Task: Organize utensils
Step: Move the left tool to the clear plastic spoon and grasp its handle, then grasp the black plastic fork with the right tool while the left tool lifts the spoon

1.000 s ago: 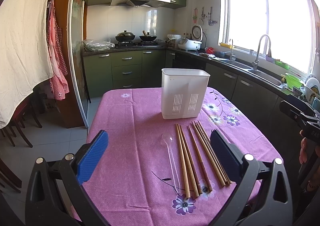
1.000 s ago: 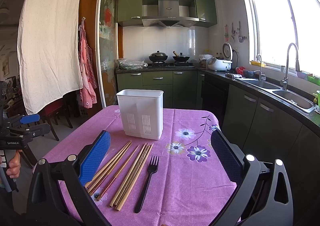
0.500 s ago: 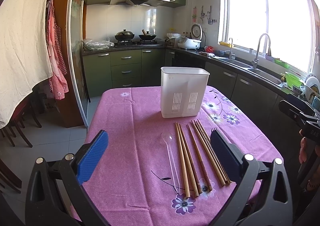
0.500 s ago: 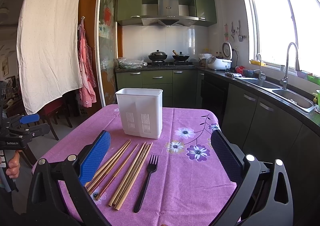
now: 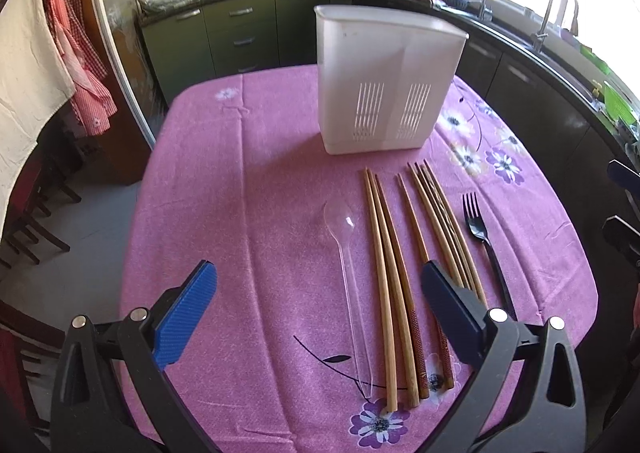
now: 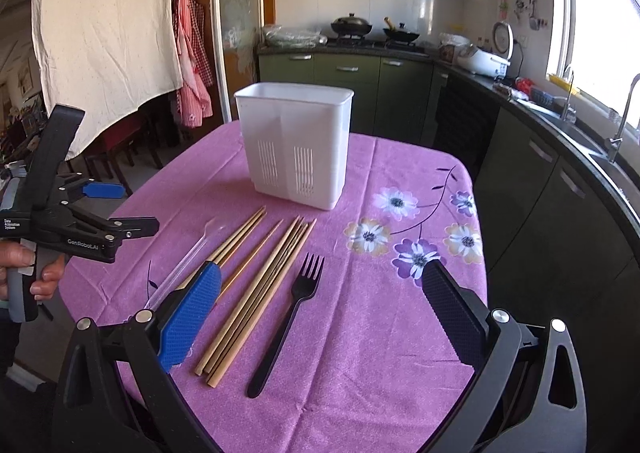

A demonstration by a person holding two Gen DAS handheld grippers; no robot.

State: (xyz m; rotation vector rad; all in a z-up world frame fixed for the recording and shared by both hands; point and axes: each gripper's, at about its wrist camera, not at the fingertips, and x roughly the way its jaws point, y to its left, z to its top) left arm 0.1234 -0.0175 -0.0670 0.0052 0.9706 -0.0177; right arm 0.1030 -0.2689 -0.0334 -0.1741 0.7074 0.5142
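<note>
A white slotted utensil holder (image 5: 388, 85) stands upright on the pink tablecloth; it also shows in the right wrist view (image 6: 296, 141). In front of it lie a clear plastic spoon (image 5: 348, 277), several wooden chopsticks (image 5: 404, 273) and a black plastic fork (image 5: 482, 241). In the right wrist view the chopsticks (image 6: 256, 293) and fork (image 6: 292, 313) lie side by side. My left gripper (image 5: 320, 305) is open and empty above the spoon and chopstick handles. My right gripper (image 6: 320, 313) is open and empty above the fork.
The table (image 5: 240, 173) has a pink flowered cloth. Green kitchen cabinets (image 6: 344, 93), a stove with pans (image 6: 372, 29) and a sink counter (image 5: 560, 53) surround it. A white cloth and a red apron (image 6: 192, 53) hang at the left. Chairs (image 5: 32, 213) stand left of the table.
Both grippers have moved forward and tilted down toward the table. The utensils and holder now look closer. Both grippers stay open and nothing on the table has moved.
</note>
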